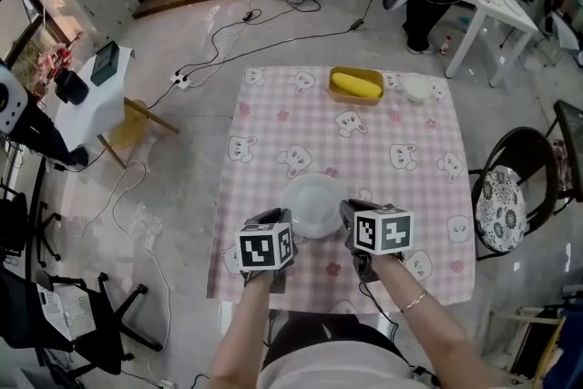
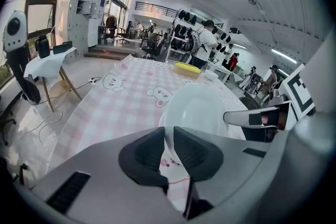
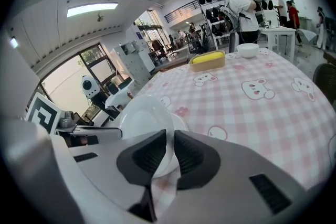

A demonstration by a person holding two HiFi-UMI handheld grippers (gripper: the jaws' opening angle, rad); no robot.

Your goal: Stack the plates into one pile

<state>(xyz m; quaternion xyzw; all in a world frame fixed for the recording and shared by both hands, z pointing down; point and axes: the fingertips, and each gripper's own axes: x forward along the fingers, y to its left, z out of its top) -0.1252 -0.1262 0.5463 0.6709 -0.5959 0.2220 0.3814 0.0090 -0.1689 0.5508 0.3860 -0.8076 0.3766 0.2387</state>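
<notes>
Plate is gripped at opposite rims by left gripper and right gripper, jaws closed on it, low over the counter; second plate seemingly lies beneath; release remains.

Left hand-held gripper: jaws nearly together, pads pressed on the rim of a white plate. Right hand-held gripper: same condition, pads clamped on the opposite rim of that plate. The right unit stands beside the left, apart from it, with the plate spanning the gap between them. Both point forward and downward. Each marker cube faces upward. Left forearm and right forearm are bare and extended forward behind their hand-held grippers.
</notes>
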